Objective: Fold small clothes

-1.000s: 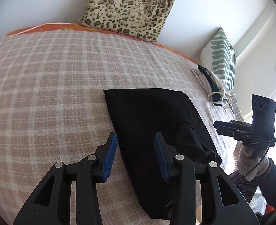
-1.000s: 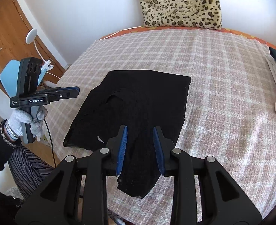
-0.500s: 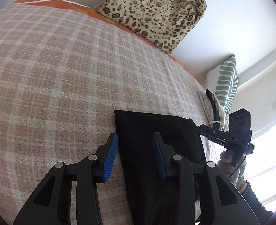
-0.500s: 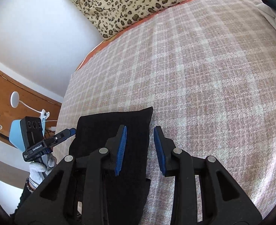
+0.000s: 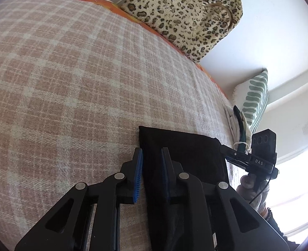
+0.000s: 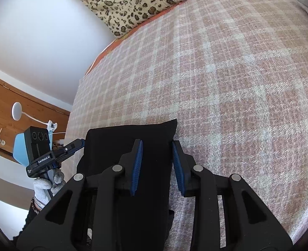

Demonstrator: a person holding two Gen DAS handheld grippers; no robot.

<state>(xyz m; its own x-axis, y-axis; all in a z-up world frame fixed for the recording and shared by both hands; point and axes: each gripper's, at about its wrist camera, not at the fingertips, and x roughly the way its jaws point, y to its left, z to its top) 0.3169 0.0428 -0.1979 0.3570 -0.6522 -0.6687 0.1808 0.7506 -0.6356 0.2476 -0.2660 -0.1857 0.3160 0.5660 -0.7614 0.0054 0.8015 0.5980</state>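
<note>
The black garment (image 5: pixel 181 152) lies folded into a narrow dark panel at the near edge of the checked blanket (image 5: pixel 70 79), with a gripper at each of its two far corners. The left gripper (image 5: pixel 152 163) straddles the garment's left edge; its blue pads have just been closing and stand a narrow gap apart with the cloth edge between them, though whether they press on it cannot be told. The right gripper (image 6: pixel 157 163) straddles the right edge (image 6: pixel 170 129); its jaws stand partly apart, cloth between them, and whether the pads touch it cannot be told either.

The left wrist view shows the right gripper from the side, held in a gloved hand (image 5: pixel 248 188), and beyond it a green-striped cushion (image 5: pixel 254 104) and a small pile of pale and dark green cloth (image 5: pixel 239 123) at the blanket's right edge. The right wrist view instead shows the left gripper (image 6: pixel 74 146) in a gloved hand (image 6: pixel 47 184), a wooden door (image 6: pixel 3 108) and a white lamp (image 6: pixel 17 108). A leopard-print bag (image 5: pixel 185 14) leans on the far wall. The gripper bodies hide the garment's near part.
</note>
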